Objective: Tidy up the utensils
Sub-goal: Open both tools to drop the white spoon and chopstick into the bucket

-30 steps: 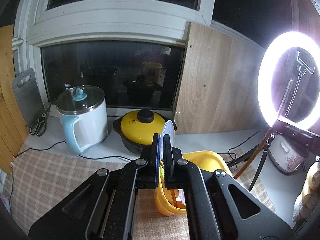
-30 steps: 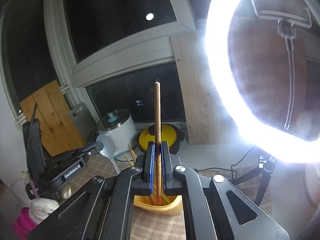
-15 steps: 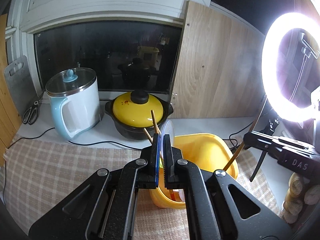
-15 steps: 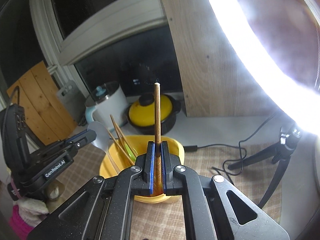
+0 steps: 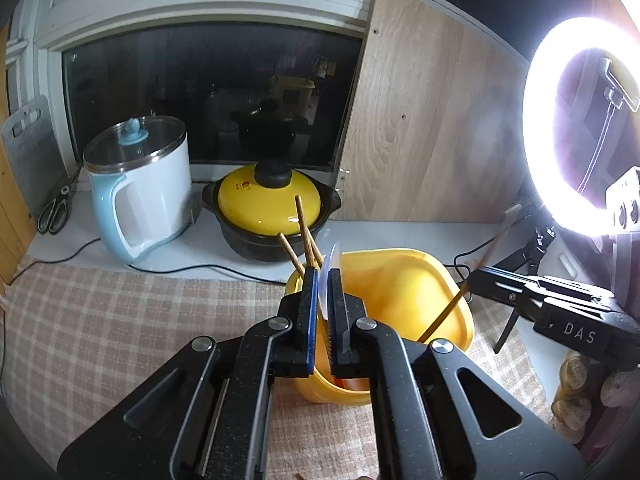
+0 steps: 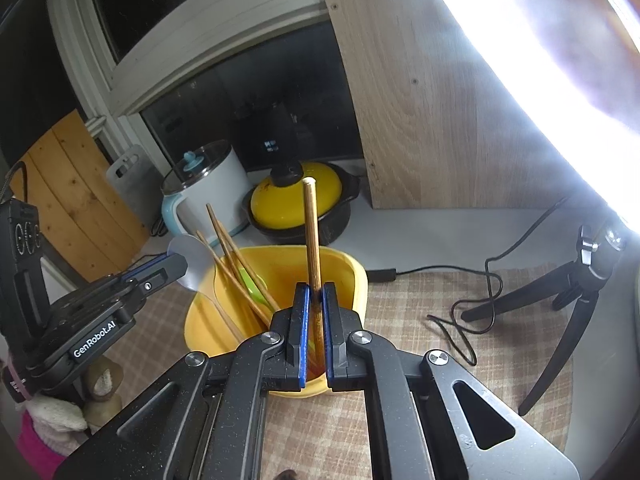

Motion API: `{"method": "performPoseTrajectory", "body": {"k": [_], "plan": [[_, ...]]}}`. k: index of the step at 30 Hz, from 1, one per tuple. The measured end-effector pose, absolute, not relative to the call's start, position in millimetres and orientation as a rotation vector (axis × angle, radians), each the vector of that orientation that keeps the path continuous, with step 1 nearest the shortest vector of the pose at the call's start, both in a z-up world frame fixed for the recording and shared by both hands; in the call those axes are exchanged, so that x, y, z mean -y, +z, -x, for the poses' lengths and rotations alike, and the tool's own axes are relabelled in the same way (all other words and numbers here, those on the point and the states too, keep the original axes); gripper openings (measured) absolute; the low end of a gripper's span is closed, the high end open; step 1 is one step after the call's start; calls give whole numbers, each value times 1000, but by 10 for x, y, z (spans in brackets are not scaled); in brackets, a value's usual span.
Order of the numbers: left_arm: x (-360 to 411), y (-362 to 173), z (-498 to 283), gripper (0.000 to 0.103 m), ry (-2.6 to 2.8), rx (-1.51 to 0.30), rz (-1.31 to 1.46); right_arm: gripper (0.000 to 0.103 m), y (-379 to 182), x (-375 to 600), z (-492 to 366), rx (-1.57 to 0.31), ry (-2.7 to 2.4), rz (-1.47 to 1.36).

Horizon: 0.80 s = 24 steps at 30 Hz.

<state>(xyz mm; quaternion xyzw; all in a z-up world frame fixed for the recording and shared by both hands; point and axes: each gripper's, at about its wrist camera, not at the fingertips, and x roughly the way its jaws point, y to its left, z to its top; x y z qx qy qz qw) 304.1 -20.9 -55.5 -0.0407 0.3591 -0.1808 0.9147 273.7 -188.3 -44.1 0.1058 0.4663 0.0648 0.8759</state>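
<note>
right hand-held gripper (image 6: 314,322): jaws opening around upright chopstick (image 6: 310,236), tip already inside yellow holder (image 6: 356,280) directly below | left hand-held gripper (image 5: 324,312): nearly closed on white spoon (image 5: 331,268), above holder's near-left rim, bowl up | both equally near

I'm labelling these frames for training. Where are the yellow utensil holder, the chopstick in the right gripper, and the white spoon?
yellow utensil holder (image 6: 356,276), right wrist view, on its far rim.
chopstick (image 6: 311,236), right wrist view, mid-shaft.
white spoon (image 6: 191,258), right wrist view, on its bowl.
</note>
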Motion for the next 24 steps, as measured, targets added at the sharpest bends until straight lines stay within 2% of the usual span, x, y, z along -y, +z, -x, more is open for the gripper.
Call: {"method": "performPoseTrajectory", "body": {"k": [1, 3, 5, 11, 15, 20, 23, 24], "plan": [[200, -552, -3034, 8, -373, -741, 89, 16, -446, 1890, -2735, -977, 134, -226], [190, -539, -3014, 38, -374, -737, 93, 45, -436, 1908, -2715, -966, 128, -237], [168, -513, -2974, 45, -375, -724, 96, 47, -420, 1922, -2699, -958, 128, -241], [89, -499, -2868, 45, -381, -736, 115, 47, -405, 1947, -2621, -966, 126, -232], [21, -524, -2765, 45, -386, -757, 147, 59, -392, 1960, -2529, -971, 133, -223], [-87, -555, -2569, 45, -388, -744, 180, 61, -381, 1950, -2356, -983, 135, -178], [-131, -583, -2430, 45, -378, -743, 175, 71, -392, 1965, -2243, -993, 139, -177], [-136, -601, -2392, 45, -377, -753, 171, 72, -397, 1977, -2195, -996, 137, -177]]}}
